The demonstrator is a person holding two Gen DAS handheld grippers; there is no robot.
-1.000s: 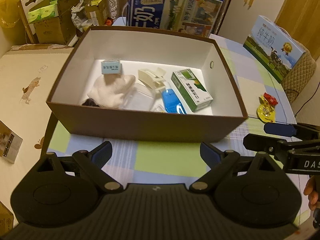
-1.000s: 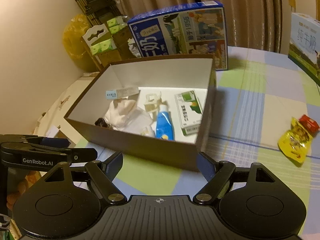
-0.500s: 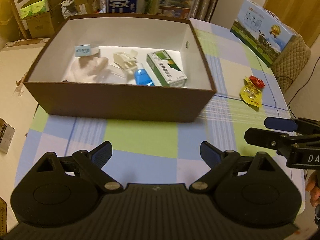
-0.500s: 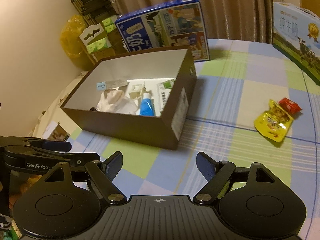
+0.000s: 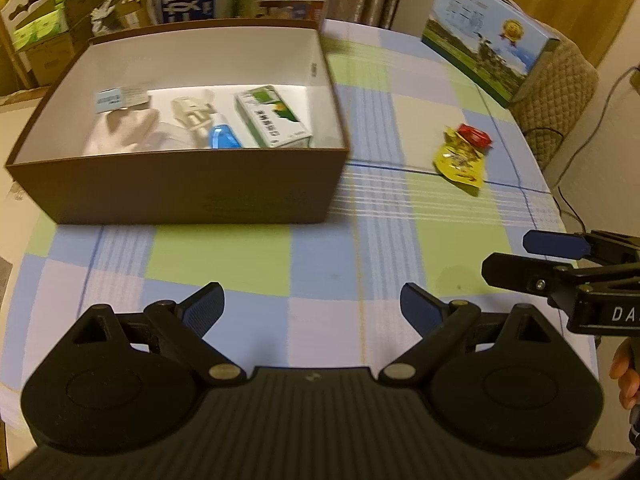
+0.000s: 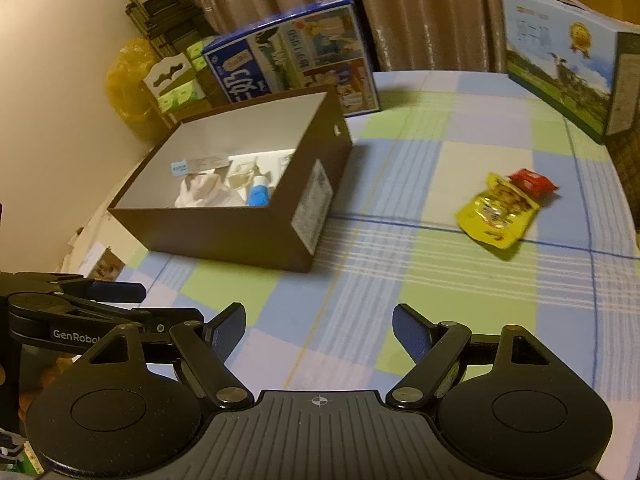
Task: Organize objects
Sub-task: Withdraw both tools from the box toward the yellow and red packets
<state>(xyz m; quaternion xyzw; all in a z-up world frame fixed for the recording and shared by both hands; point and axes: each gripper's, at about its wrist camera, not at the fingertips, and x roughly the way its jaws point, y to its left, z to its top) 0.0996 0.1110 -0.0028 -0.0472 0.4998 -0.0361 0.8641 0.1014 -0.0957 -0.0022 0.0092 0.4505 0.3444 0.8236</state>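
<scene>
A brown open box [image 5: 180, 196] [image 6: 224, 232] stands on the checked tablecloth. It holds a green-and-white carton [image 5: 274, 120], a blue tube [image 5: 224, 142] [image 6: 258, 196], a white cloth [image 5: 120, 132] and a small blue pack [image 5: 108, 100]. A yellow snack pouch [image 5: 460, 158] [image 6: 498, 214] with a red packet [image 5: 474, 136] [image 6: 530, 181] touching it lies on the cloth to the right of the box. My left gripper [image 5: 312, 308] hangs open and empty over the near table. My right gripper [image 6: 318, 330] is open and empty too, also seen from the side in the left wrist view.
A blue milk carton case [image 6: 296, 56] stands behind the box. Another printed case [image 5: 488, 44] [image 6: 568, 60] sits at the far right edge by a quilted chair [image 5: 560, 92]. Cardboard boxes of tissue packs [image 5: 48, 36] stand off the table at the left. A hand [image 5: 624, 372] holds the right gripper.
Both grippers have pulled back from the box and swung right, so the box now lies farther off and the yellow pouch has come more into view. Both stayed open.
</scene>
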